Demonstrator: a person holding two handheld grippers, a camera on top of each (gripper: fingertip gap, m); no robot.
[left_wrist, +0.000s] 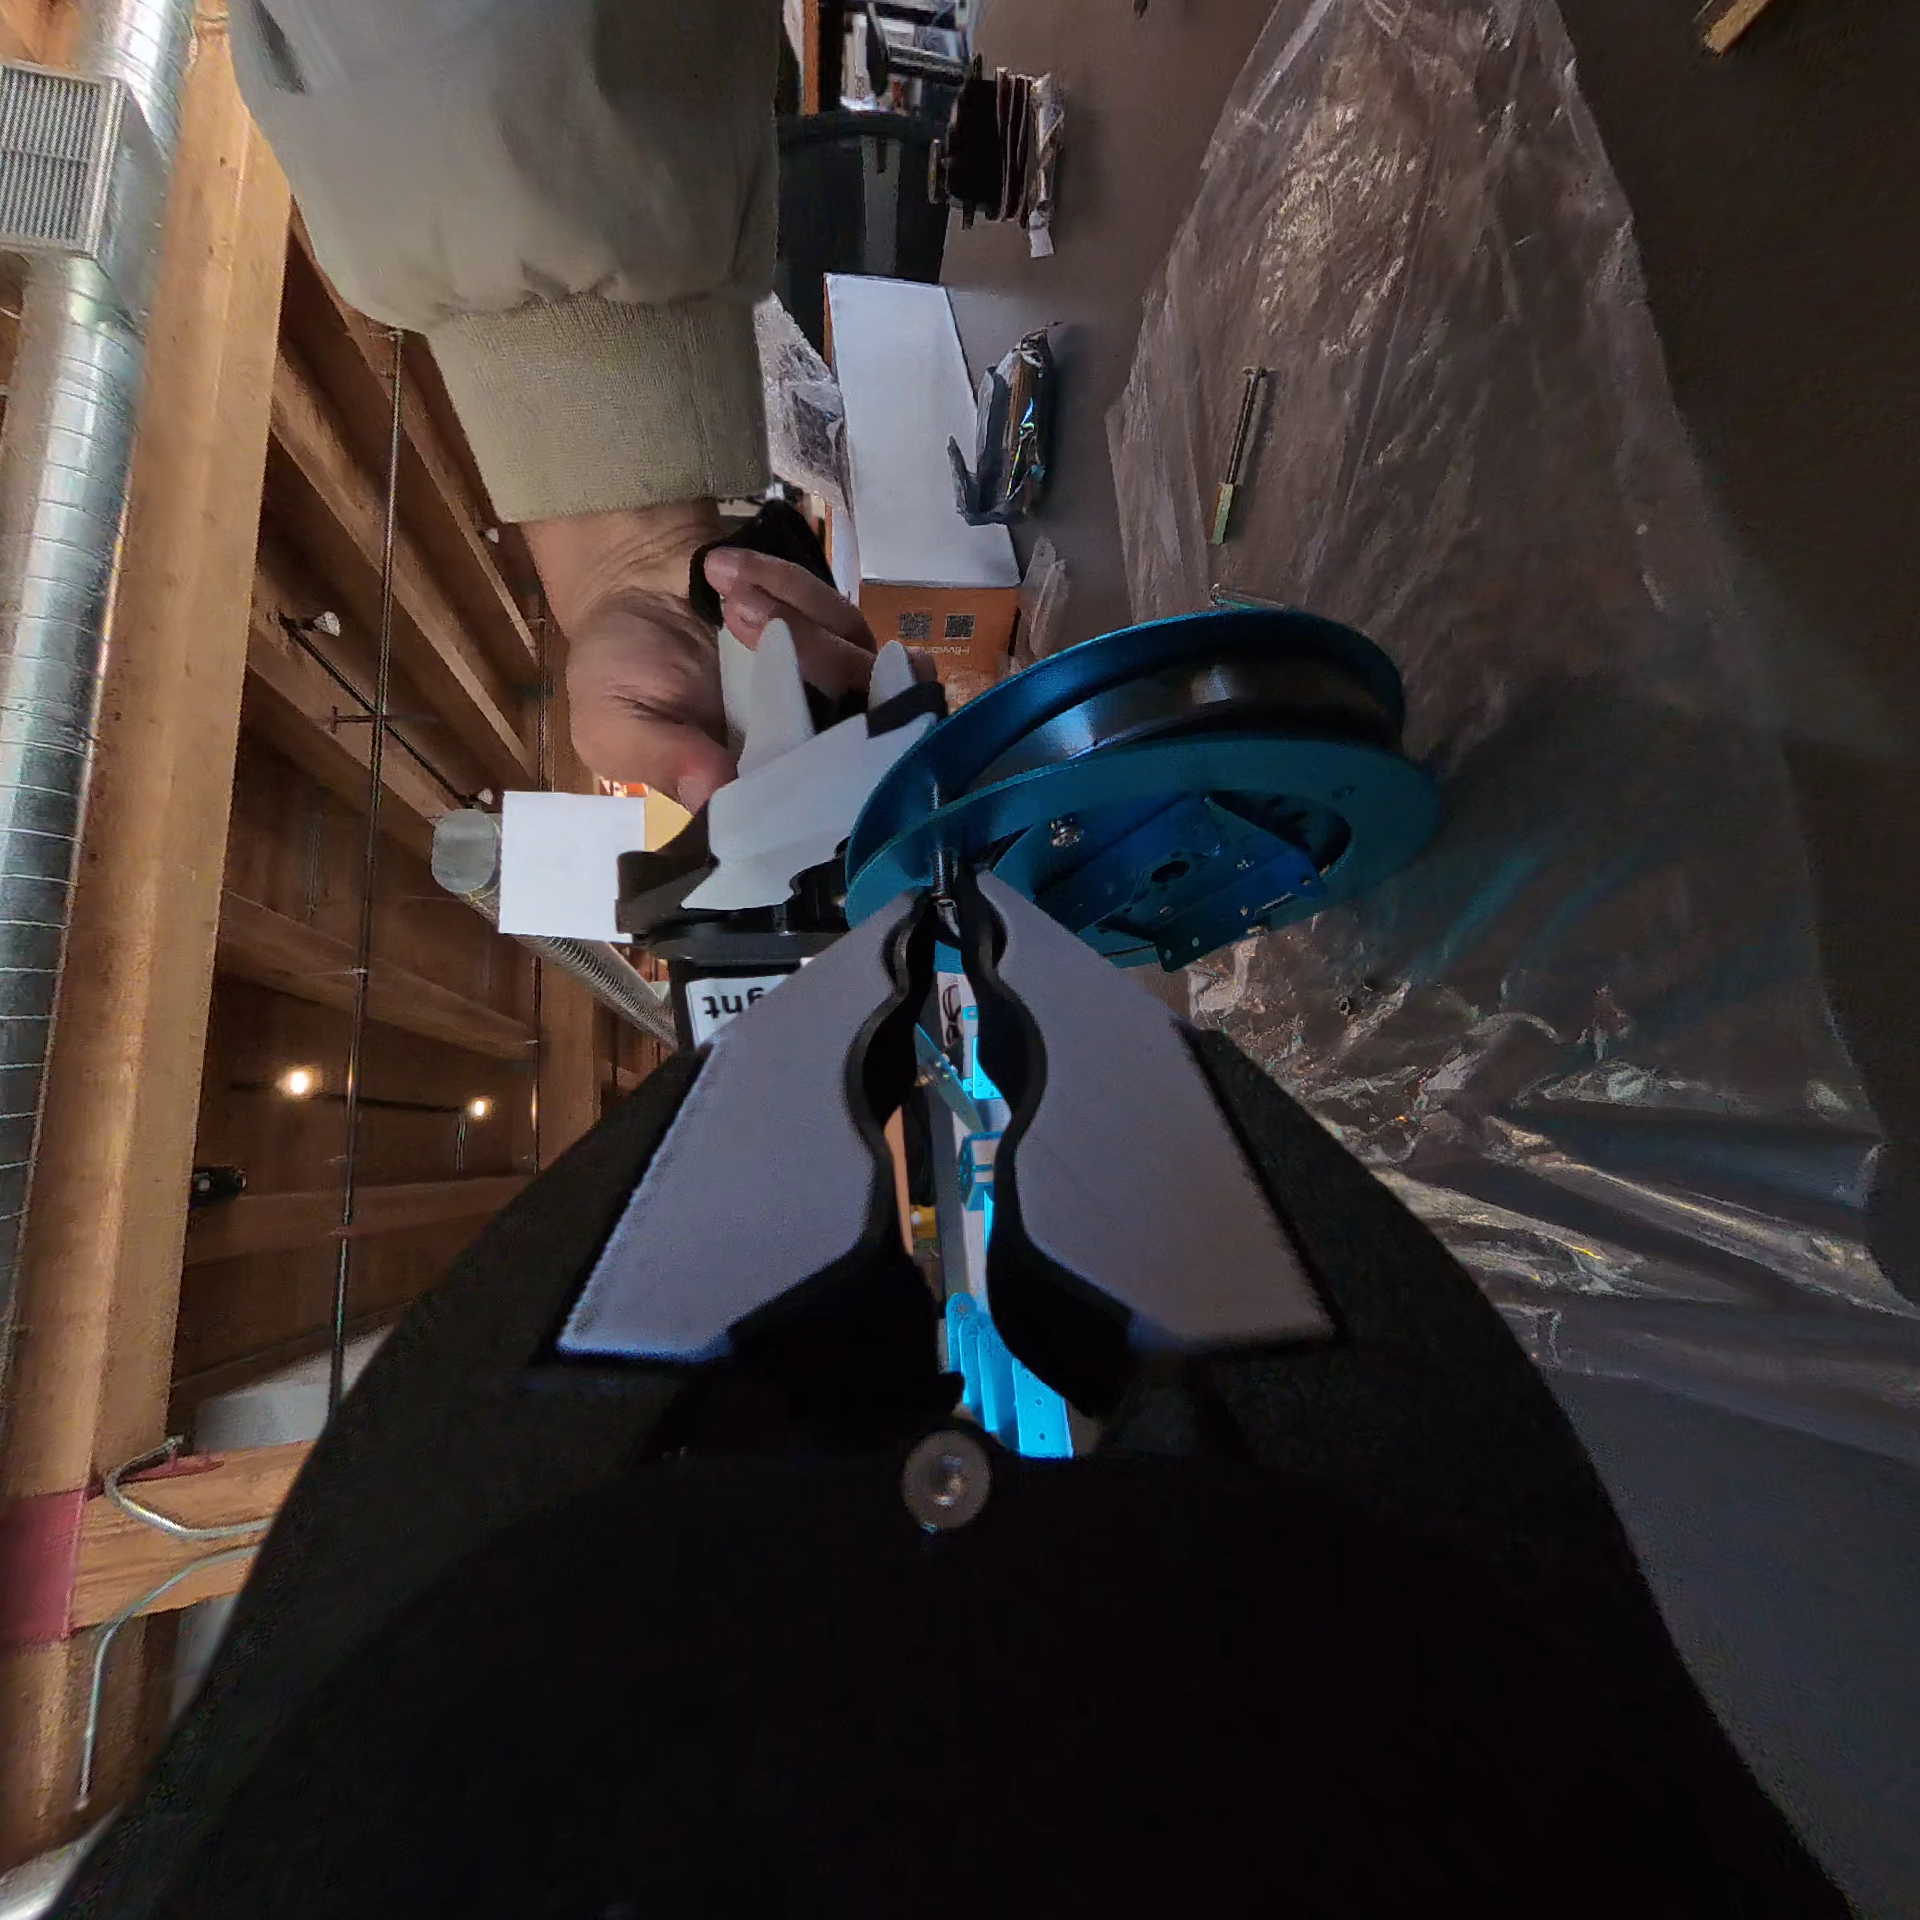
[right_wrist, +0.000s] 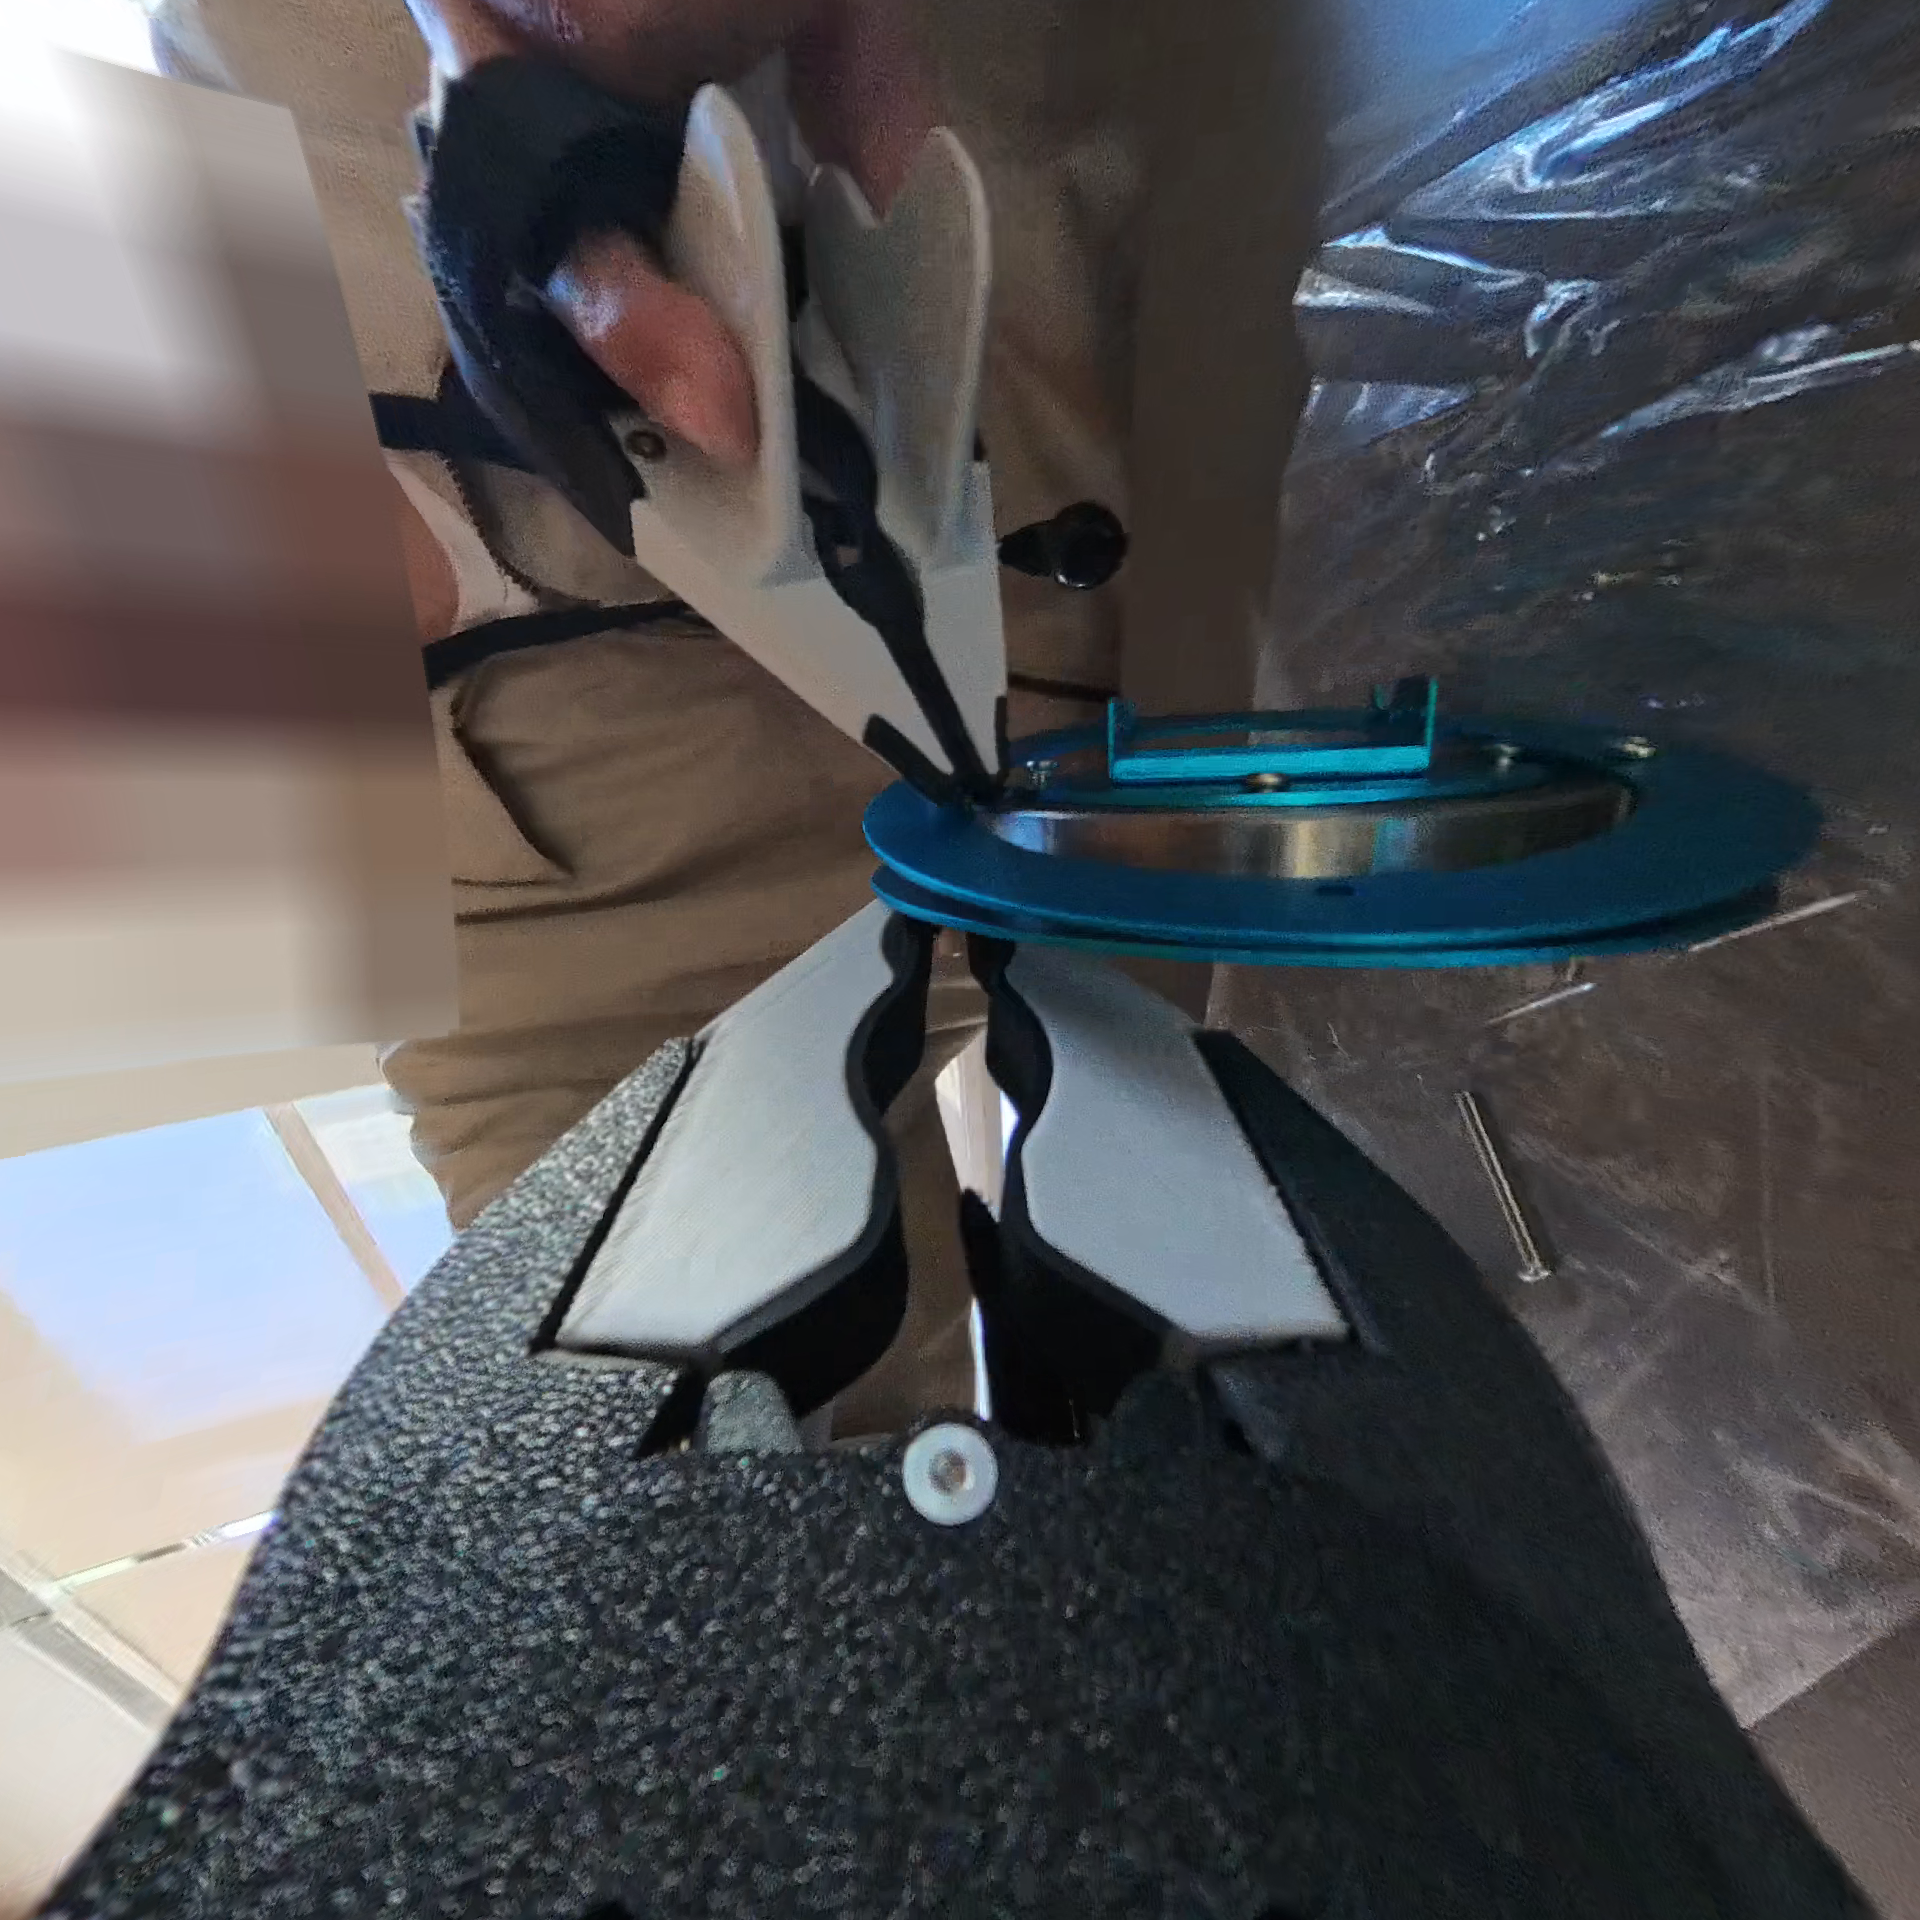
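A blue turntable (left_wrist: 1143, 748) of two ring plates around a steel bearing (right_wrist: 1299, 831) carries a blue bracket (left_wrist: 1184, 862). My left gripper (left_wrist: 940, 914) is shut on a threaded screw (left_wrist: 940, 878) that sticks out of the plate's rim on the bracket side. It also shows in the right wrist view (right_wrist: 971, 779), with its tips on the rim. My right gripper (right_wrist: 951, 935) is nearly closed against the opposite face of the same rim spot, pinching something small there. It shows beside the disc in the left wrist view (left_wrist: 899, 717), held by a hand (left_wrist: 665, 707).
A crinkled clear plastic sheet (left_wrist: 1455, 416) covers the grey surface behind the turntable. Long loose screws (right_wrist: 1501, 1184) lie on it. A white and orange box (left_wrist: 914, 447) and a foil bag (left_wrist: 1013, 426) lie farther off. The person's beige sleeve (left_wrist: 582, 312) is close by.
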